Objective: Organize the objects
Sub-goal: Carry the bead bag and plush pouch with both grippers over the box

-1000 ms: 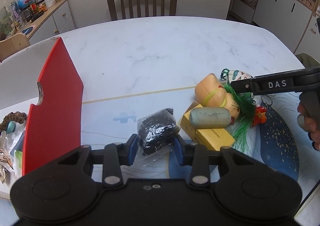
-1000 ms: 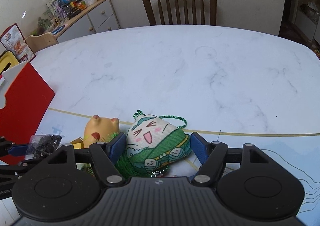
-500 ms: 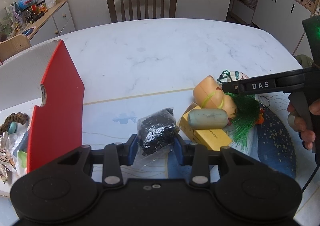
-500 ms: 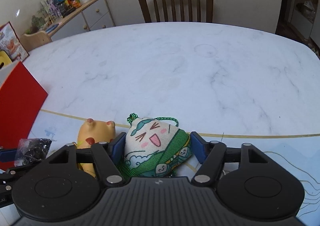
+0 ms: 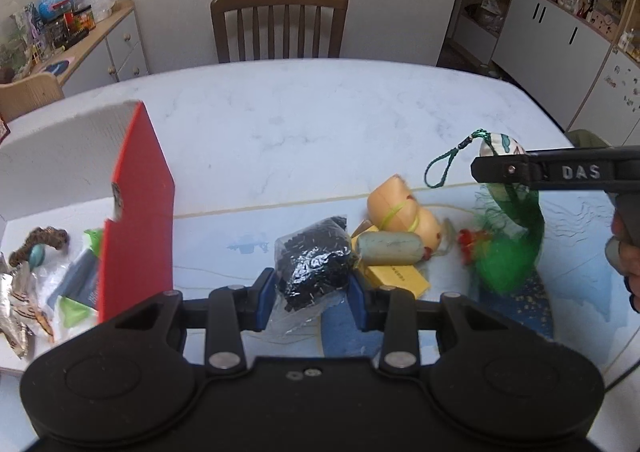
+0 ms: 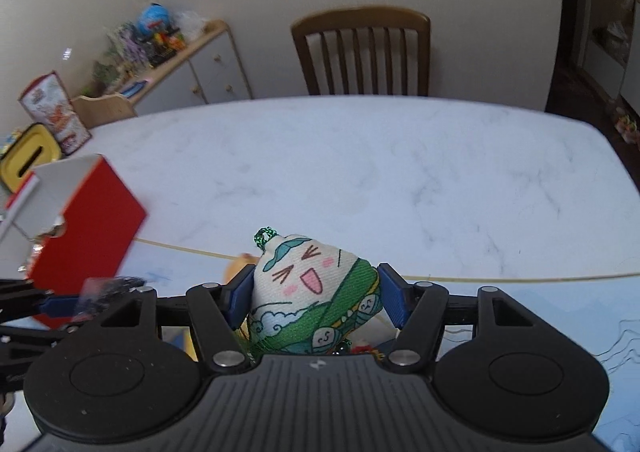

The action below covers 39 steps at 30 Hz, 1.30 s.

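My left gripper [image 5: 312, 294] is shut on a clear bag of black beads [image 5: 314, 262], just above the table near its front edge. My right gripper [image 6: 316, 292] is shut on a cloth dumpling charm [image 6: 312, 292] with a smiling face, lifted off the table. From the left wrist view that charm [image 5: 504, 196] hangs with a green tassel and loop cord. On the table between them lie a peach-coloured soft toy [image 5: 400, 208], a grey-green cylinder [image 5: 390, 248] and a yellow box [image 5: 396, 276]. A red and white open box [image 5: 136, 212] stands at the left.
The box's tray [image 5: 48, 252] holds several small items. A small red trinket [image 5: 466, 240] lies by the tassel. A blue patterned mat [image 5: 520, 304] covers the near right of the marble table [image 5: 300, 124]. A wooden chair [image 5: 280, 24] stands behind the table and a sideboard [image 5: 80, 40] to the back left.
My right gripper has lifted the dumpling charm up off the pile, its tassel now hanging free. My left gripper has risen a little with the bead bag.
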### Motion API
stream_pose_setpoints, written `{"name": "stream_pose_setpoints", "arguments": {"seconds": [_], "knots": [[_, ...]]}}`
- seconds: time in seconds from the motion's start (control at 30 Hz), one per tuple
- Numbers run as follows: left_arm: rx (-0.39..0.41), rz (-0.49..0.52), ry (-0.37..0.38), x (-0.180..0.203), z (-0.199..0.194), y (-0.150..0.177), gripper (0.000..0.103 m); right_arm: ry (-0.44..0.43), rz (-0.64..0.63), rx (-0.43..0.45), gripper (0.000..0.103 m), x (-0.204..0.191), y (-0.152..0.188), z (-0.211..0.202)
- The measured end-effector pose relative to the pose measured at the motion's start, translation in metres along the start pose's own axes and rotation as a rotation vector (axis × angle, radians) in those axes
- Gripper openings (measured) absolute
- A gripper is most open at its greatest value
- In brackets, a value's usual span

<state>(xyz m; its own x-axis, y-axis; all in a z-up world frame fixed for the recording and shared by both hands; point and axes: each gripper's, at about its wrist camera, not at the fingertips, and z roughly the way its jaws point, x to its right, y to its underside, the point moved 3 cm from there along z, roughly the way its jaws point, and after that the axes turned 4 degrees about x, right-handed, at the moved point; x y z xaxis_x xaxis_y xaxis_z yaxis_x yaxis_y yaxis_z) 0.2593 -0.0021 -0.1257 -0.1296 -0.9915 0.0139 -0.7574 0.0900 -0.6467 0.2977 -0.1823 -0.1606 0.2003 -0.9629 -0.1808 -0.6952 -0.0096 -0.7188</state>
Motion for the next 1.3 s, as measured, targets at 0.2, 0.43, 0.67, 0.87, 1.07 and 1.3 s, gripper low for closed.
{"name": "stream_pose_setpoints", "arguments": {"seconds": [0.2, 0.43, 0.67, 0.87, 1.07, 1.3], "knots": [[0.016, -0.006, 0.016, -0.006, -0.023, -0.008, 0.036, -0.033, -0.049, 0.029, 0.064, -0.035, -0.01, -0.04], [0.039, -0.003, 0.021, -0.029, -0.05, -0.016, 0.036, -0.057, -0.09, 0.036, 0.064, -0.082, -0.023, -0.067], [0.067, -0.002, 0.021, -0.064, -0.073, -0.02, 0.036, -0.078, -0.118, 0.042, 0.064, -0.133, -0.033, -0.076], [0.078, -0.003, 0.019, -0.101, -0.088, -0.023, 0.036, -0.096, -0.144, 0.06, 0.064, -0.178, -0.044, -0.075], [0.081, -0.01, 0.009, -0.136, -0.094, -0.025, 0.036, -0.108, -0.176, 0.067, 0.064, -0.225, -0.053, -0.066], [0.088, -0.015, -0.01, -0.18, -0.098, -0.027, 0.036, -0.126, -0.194, 0.064, 0.064, -0.272, -0.061, -0.046]]}}
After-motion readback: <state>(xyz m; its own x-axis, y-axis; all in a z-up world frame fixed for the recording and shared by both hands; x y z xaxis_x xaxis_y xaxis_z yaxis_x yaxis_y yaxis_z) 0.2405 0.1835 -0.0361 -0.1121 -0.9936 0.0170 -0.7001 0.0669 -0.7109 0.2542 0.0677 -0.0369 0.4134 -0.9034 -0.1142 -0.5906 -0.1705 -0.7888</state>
